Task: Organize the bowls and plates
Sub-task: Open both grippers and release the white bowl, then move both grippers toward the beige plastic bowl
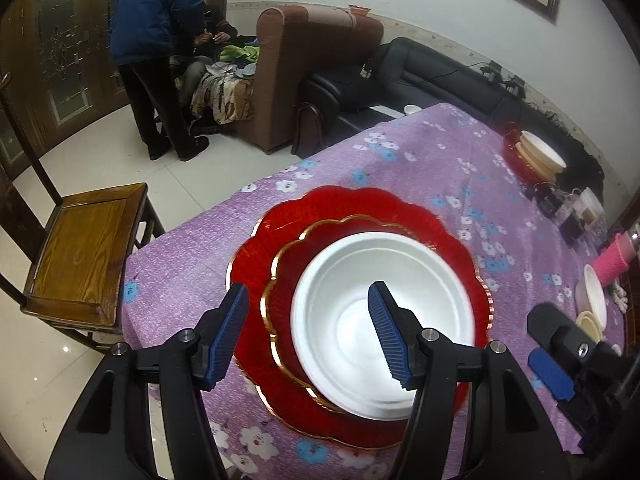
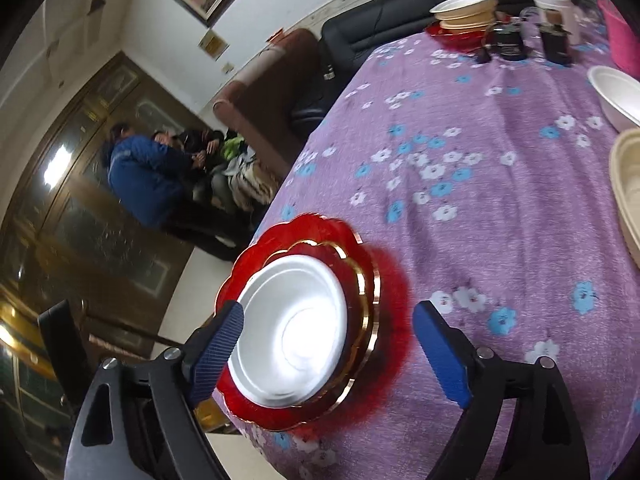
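left hand-held gripper [image 1: 308, 334]: jaws spread wide, nothing between them, hanging over the plate stack in the lower centre of the left wrist view; its right blue pad sits in front of the white bowl, left pad over the red rim
right hand-held gripper [image 2: 326, 354]: jaws wide apart, nothing held, lower centre of the right wrist view; also seen at the lower right edge of the left wrist view
white bowl [image 1: 384, 320]: upright, empty, top of the stack, at the near desk corner
small red plate [image 1: 288, 272]: gold scalloped rim, directly under the bowl
large red plate [image 1: 344, 204]: scalloped, bottom of the stack, flat on the cloth
desk [image 1: 420, 152]: purple cloth with white and blue flowers
far stack [image 1: 536, 156]: cream bowls on a red plate, upper right of the left wrist view, well apart from the near stack
loose bowls: white bowl on the right [image 2: 616, 96] and cream bowl [image 2: 628, 188], right edge of the right wrist view
pink cup [image 1: 612, 258]: right edge, on its side
chair [image 1: 84, 252]: wooden, left, beside the desk
person [image 1: 156, 40]: blue jacket, upper left, bent over the sofa
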The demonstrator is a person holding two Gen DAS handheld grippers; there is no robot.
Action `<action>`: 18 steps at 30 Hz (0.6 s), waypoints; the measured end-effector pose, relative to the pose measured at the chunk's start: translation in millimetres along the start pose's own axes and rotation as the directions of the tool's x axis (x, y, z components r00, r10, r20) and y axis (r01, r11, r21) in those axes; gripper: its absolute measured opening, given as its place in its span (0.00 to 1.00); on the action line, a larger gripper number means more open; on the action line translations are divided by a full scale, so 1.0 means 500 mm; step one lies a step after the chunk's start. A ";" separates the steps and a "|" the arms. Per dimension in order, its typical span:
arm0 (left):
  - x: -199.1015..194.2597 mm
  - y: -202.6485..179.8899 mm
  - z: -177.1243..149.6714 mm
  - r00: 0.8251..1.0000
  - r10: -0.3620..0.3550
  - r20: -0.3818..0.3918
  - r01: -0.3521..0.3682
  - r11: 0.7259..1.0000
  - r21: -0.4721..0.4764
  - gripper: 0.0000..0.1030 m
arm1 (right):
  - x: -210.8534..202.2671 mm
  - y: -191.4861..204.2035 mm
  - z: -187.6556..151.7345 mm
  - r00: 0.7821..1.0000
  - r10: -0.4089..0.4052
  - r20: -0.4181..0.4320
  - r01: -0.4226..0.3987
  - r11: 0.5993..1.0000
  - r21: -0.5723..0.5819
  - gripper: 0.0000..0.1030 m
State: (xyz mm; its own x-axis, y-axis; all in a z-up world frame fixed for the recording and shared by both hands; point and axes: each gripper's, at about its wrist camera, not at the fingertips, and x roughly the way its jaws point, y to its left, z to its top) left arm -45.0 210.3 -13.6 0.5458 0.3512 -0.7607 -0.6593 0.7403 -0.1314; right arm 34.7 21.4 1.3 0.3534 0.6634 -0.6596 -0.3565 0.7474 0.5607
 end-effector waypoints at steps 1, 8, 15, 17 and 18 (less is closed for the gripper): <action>-0.003 -0.004 0.000 1.000 -0.007 0.005 0.007 1.000 -0.001 0.65 | -0.006 -0.007 -0.002 1.000 -0.004 0.002 0.004 1.000 0.005 0.93; -0.049 -0.062 -0.017 0.991 -0.096 0.091 0.090 0.993 0.074 0.72 | -0.069 -0.078 -0.014 0.998 -0.031 0.051 0.029 0.999 0.036 0.99; -0.059 -0.186 -0.060 0.974 -0.224 0.031 0.207 0.940 0.272 0.75 | -0.170 -0.144 -0.041 0.988 -0.085 0.127 0.081 0.996 0.040 1.00; -0.059 -0.218 -0.075 0.969 -0.245 0.004 0.232 0.922 0.312 0.75 | -0.199 -0.163 -0.049 0.985 -0.102 0.142 0.098 0.995 0.033 1.00; -0.058 -0.237 -0.085 0.966 -0.257 -0.019 0.248 0.909 0.334 0.75 | -0.210 -0.172 -0.051 0.983 -0.112 0.147 0.107 0.994 0.036 1.00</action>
State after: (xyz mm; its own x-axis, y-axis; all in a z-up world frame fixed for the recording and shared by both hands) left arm -4.7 88.2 -3.1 0.6873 0.1382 -0.7131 -0.2910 0.9519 -0.0960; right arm 6.0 -113.7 9.4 0.5146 0.5740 -0.6370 -0.2850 0.8151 0.5043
